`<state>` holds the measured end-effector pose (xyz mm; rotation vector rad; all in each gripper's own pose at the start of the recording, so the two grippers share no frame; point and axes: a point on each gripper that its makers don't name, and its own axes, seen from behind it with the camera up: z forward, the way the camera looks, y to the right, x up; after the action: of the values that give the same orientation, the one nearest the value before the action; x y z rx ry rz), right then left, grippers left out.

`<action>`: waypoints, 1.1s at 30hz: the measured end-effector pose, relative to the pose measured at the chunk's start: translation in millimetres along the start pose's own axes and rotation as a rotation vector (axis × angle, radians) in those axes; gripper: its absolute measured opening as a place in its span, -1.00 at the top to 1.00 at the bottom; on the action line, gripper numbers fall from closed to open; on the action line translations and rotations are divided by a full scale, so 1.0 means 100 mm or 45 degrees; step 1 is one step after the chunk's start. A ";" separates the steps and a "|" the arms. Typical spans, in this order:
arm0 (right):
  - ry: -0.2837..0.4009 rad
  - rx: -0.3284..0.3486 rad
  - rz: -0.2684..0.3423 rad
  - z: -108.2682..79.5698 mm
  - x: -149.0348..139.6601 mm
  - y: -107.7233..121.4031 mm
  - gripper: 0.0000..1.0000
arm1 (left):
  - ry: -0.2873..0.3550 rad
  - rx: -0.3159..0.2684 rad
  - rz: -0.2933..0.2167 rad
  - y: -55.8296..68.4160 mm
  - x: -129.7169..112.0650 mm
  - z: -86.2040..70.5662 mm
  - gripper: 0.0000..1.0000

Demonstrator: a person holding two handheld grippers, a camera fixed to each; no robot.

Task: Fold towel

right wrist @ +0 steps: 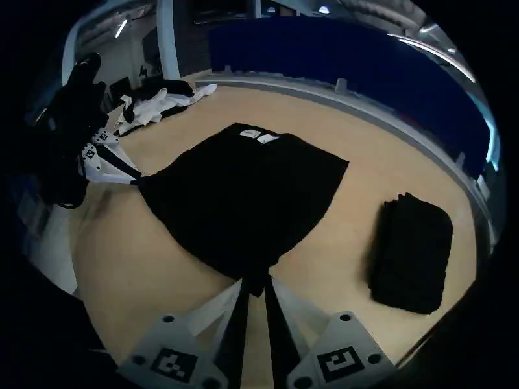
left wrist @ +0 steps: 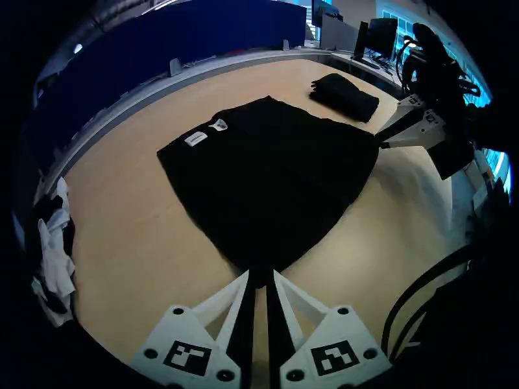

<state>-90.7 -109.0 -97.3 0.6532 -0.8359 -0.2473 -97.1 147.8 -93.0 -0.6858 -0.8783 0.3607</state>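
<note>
A black towel [left wrist: 272,175] lies spread on the wooden table [left wrist: 130,240], with two white labels [left wrist: 206,133] near its far edge. My left gripper [left wrist: 259,280] is shut on the towel's near corner. The right gripper [left wrist: 383,144] grips another corner at the right of the left gripper view. In the right gripper view the same towel [right wrist: 240,194] spreads ahead, my right gripper [right wrist: 257,285] is shut on its near corner, and the left gripper [right wrist: 134,180] pinches the corner at the left.
A folded black towel stack [left wrist: 344,96] sits at the far right of the table, also seen as the stack [right wrist: 410,253] in the right gripper view. White and black cloths [left wrist: 55,259] lie piled at the table's left end. A blue partition [left wrist: 194,32] runs behind the table; monitors [left wrist: 379,32] stand beyond.
</note>
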 end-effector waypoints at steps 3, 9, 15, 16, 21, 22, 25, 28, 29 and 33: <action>0.006 -0.001 0.002 -0.05 0.05 0.00 0.66 | 0.006 0.005 -0.004 -0.02 0.03 -0.05 0.78; 0.012 -0.005 -0.002 -0.18 0.14 -0.01 0.66 | 0.035 0.020 -0.022 -0.05 0.14 -0.20 0.78; 0.022 -0.009 -0.003 -0.34 0.27 -0.03 0.66 | 0.071 0.040 -0.050 -0.08 0.28 -0.37 0.78; 0.023 -0.009 -0.001 -0.36 0.28 -0.03 0.66 | 0.076 0.042 -0.055 -0.09 0.30 -0.40 0.78; 0.021 -0.005 0.004 -0.49 0.35 -0.07 0.66 | 0.102 0.058 -0.083 -0.10 0.40 -0.54 0.78; 0.019 -0.004 0.004 -0.52 0.36 -0.08 0.66 | 0.108 0.060 -0.088 -0.10 0.41 -0.57 0.78; 0.010 -0.001 0.003 -0.60 0.39 -0.10 0.66 | 0.123 0.066 -0.105 -0.09 0.47 -0.63 0.78; 0.002 0.002 -0.002 -0.66 0.40 -0.12 0.66 | 0.134 0.070 -0.120 -0.06 0.51 -0.70 0.78; 0.000 0.004 -0.004 -0.69 0.41 -0.13 0.66 | 0.138 0.071 -0.125 -0.05 0.53 -0.72 0.78; -0.009 0.011 -0.005 -0.76 0.46 -0.15 0.66 | 0.146 0.067 -0.135 0.00 0.55 -0.81 0.79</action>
<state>-2.8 -108.2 -115.8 0.6621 -0.8427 -0.2496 0.5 146.0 -97.0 -0.6031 -0.7901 0.2460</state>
